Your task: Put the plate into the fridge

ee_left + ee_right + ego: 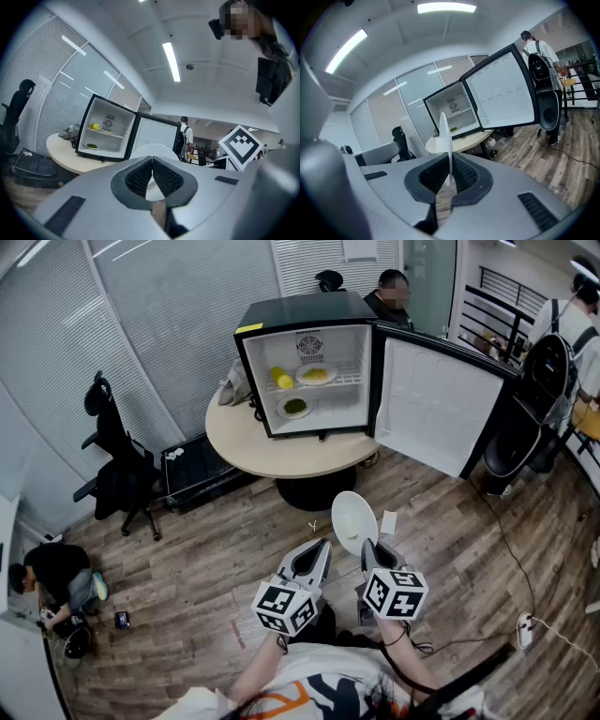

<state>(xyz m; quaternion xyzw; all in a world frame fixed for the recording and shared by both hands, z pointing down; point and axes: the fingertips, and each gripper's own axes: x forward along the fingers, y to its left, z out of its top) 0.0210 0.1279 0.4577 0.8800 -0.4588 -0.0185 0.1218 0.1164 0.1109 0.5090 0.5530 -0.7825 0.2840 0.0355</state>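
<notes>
White plate (353,521), lower centre of the frame, is standing on edge, its rim being clamped by the right gripper (373,547). Beside it the left gripper (317,549) is hovering, jaws pressed together on nothing. Open mini fridge (300,307) is sitting on the round surface (246,448), upper centre.

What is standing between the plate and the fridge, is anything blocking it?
Nothing visible blocks it. The plate, clamped in the right gripper, faces the fridge; its door stands wide open, with only open floor between. Dishes already occupy both levels inside.
</notes>
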